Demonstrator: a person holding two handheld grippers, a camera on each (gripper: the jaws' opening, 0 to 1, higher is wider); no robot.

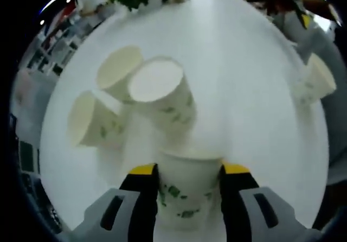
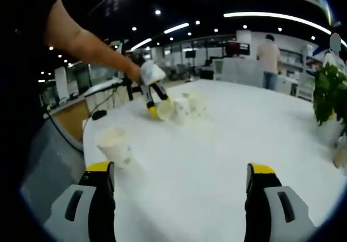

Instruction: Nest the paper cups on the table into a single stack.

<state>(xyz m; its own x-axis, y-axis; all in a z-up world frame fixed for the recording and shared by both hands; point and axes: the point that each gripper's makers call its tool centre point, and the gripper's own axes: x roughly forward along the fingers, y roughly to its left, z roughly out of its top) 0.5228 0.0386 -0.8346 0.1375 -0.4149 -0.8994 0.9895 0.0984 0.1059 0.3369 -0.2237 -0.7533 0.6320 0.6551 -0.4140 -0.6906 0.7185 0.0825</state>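
While left gripper (image 1: pixel 188 190) clamps a green-printed paper cup (image 1: pixel 187 190), print unreadable, right gripper (image 2: pixel 181 190) spread wide over white table (image 2: pixel 227 144)

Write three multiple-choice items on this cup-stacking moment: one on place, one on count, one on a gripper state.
1. Where is the cup held by the left gripper?
A. Between its two jaws
B. Beside the plant
C. On the floor

2. In the left gripper view, how many cups lie tipped together on the table ahead of the held cup?
A. One
B. Three
C. Six

3. How does the right gripper stand?
A. Shut on a cup
B. Shut on a cable
C. Open, holding nothing

Key:
1 A, the jaws press both sides of the cup.
2 B, three tipped cups bunch together there; a further cup sits apart at the right.
3 C, its jaws stand wide apart with bare table between them.
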